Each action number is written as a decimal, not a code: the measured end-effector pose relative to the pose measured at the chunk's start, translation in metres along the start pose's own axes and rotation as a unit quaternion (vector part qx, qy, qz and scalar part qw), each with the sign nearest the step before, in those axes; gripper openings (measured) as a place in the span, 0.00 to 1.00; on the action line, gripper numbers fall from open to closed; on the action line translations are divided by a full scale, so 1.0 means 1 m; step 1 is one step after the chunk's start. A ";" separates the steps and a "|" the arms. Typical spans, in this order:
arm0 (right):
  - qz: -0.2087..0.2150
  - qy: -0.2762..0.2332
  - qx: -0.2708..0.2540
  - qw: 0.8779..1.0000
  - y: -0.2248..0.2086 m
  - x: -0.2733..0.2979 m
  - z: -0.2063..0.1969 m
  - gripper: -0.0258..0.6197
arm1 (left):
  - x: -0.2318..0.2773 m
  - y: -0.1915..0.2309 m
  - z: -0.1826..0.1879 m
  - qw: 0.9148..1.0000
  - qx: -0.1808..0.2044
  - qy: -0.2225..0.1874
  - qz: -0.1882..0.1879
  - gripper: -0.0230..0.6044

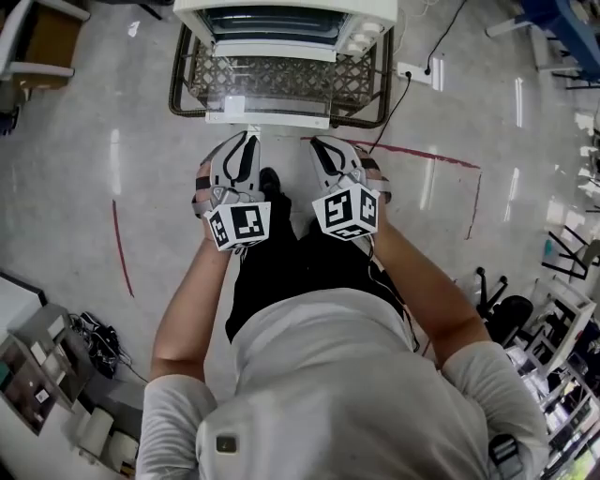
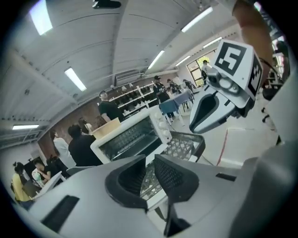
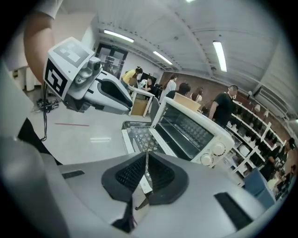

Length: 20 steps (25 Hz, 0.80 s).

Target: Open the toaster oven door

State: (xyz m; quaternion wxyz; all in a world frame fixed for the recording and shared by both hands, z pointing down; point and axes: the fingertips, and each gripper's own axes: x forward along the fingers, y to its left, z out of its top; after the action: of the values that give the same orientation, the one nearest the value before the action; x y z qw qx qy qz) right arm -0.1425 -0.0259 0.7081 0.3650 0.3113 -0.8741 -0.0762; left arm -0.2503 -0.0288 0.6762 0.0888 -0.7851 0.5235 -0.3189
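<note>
- Floor (image 1: 84, 178): pale and glossy. It carries the whole set-up, and there is no tabletop under the appliance.
- Toaster oven (image 1: 281, 21): white, at the top edge of the head view, straight ahead of the person. Its cavity is exposed and its knobs are on the person's right.
- Wire stand (image 1: 180, 89): a dark metal frame with a lattice bottom, holding the oven off the floor and jutting out towards the person.
- Oven door (image 1: 272, 80): hinged down and lying about level over the stand, with its white handle bar (image 1: 267, 119) nearest the person. The task looks done, and nothing seems left but to draw back.
- Bystanders (image 2: 84, 144): several people stand behind the oven near shelving, well apart from it.
- Left hand-held gripper (image 1: 247, 139): held low, just short of the handle bar and not touching it. Its jaws stand a narrow gap apart with nothing between them.
- Right hand-held gripper (image 1: 319, 142): beside the left one and also clear of the door. Its jaws are pressed together at the tips and hold nothing.
- Power strip (image 1: 419, 73) and black cable (image 1: 394, 103): on the floor to the right of the stand, out of the grippers' path.
- Red floor line (image 1: 412, 153): a marking only.
- Obstructions: nothing lies between the grippers and the door.
</note>
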 end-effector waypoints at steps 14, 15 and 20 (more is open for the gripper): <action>0.017 -0.111 0.122 0.986 -0.048 -0.189 0.088 0.07 | -0.116 -0.005 0.162 0.990 -0.117 -0.071 -0.041 0.06; 0.022 -0.121 0.128 0.984 -0.047 -0.201 0.093 0.07 | -0.125 -0.008 0.170 0.988 -0.124 -0.079 -0.039 0.06; 0.033 -0.159 0.134 0.978 -0.036 -0.256 0.105 0.07 | -0.171 -0.018 0.201 0.983 -0.148 -0.103 -0.026 0.06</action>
State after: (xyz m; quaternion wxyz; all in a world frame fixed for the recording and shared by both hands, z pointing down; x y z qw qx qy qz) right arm -0.0586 0.0895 0.4677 0.1786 0.3123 -0.9330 0.0054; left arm -0.1600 0.0906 0.4581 0.0169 -0.8316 0.5324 -0.1571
